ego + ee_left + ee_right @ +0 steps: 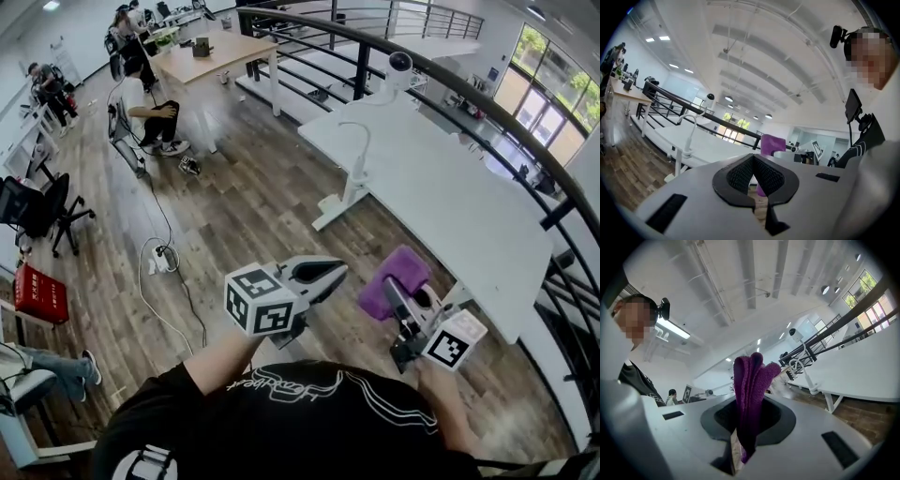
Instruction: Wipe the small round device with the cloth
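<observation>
The small round device (400,64), a white ball-shaped unit, stands at the far end of the long white table (469,216); it also shows in the left gripper view (710,97). My right gripper (392,289) is shut on the folded purple cloth (405,272), which sticks up from between its jaws (750,385) and hangs well short of the device. The left gripper (339,270) is shut with nothing between its pads (753,161), held beside the right one. From the left gripper the cloth (772,143) is visible just ahead.
A white gooseneck lamp (361,150) is clamped to the table's near edge. A dark curved railing (487,103) runs behind the table. On the wooden floor lie cables (161,258), with an office chair (42,211) and red box (39,292) at left. People sit at a far wooden table (211,52).
</observation>
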